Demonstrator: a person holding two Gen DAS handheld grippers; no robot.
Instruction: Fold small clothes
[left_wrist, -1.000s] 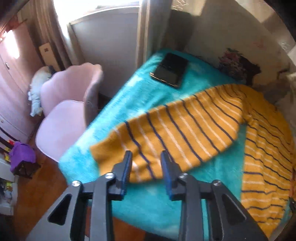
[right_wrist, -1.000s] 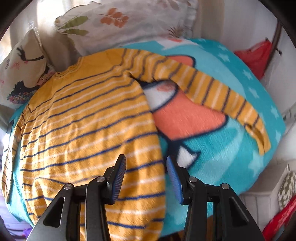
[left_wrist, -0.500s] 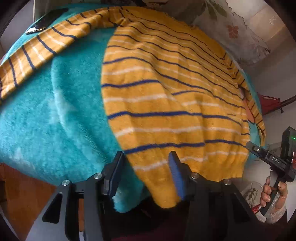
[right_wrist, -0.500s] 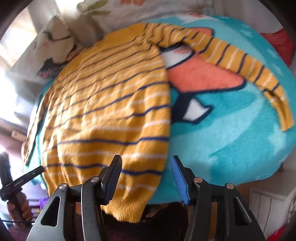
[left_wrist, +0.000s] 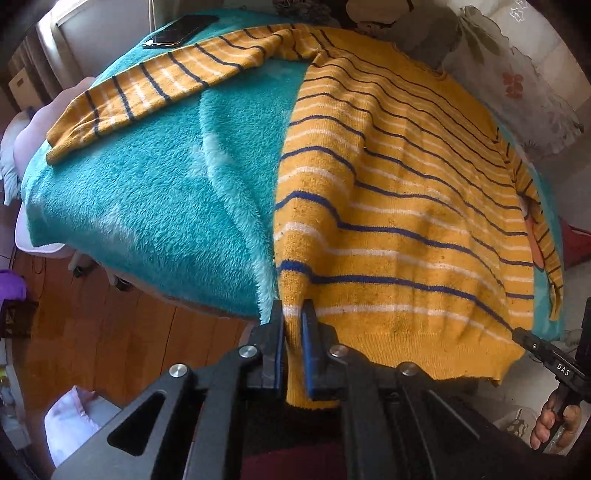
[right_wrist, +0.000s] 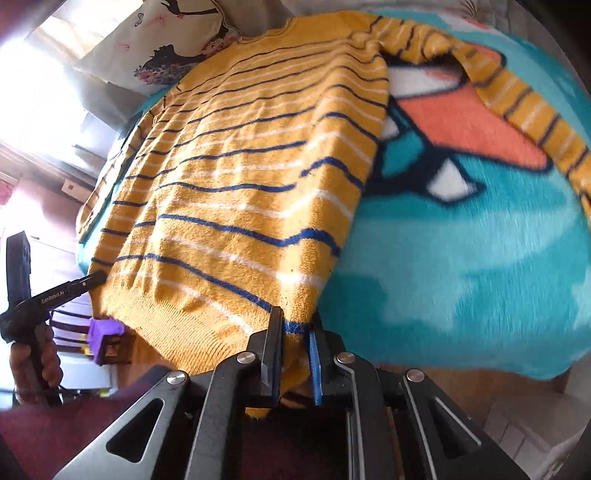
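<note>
A yellow sweater (left_wrist: 399, 206) with navy and white stripes lies flat on a teal fleece blanket (left_wrist: 147, 206), sleeves spread to both sides. My left gripper (left_wrist: 293, 317) is shut on the sweater's bottom left hem corner at the bed's near edge. My right gripper (right_wrist: 295, 325) is shut on the bottom right hem corner of the sweater (right_wrist: 243, 177). Each gripper shows at the edge of the other's view, the right one in the left wrist view (left_wrist: 517, 334) and the left one in the right wrist view (right_wrist: 99, 275).
A black phone (left_wrist: 181, 31) lies on the blanket's far left corner. Pillows (right_wrist: 162, 48) sit behind the collar. A pink chair (left_wrist: 22, 125) stands left of the bed, above a wooden floor (left_wrist: 110, 332). The blanket (right_wrist: 461, 258) has an orange and white print.
Both grippers have come to the sweater's bottom hem and closed on its two corners; half a second ago both were open just above the hem.
</note>
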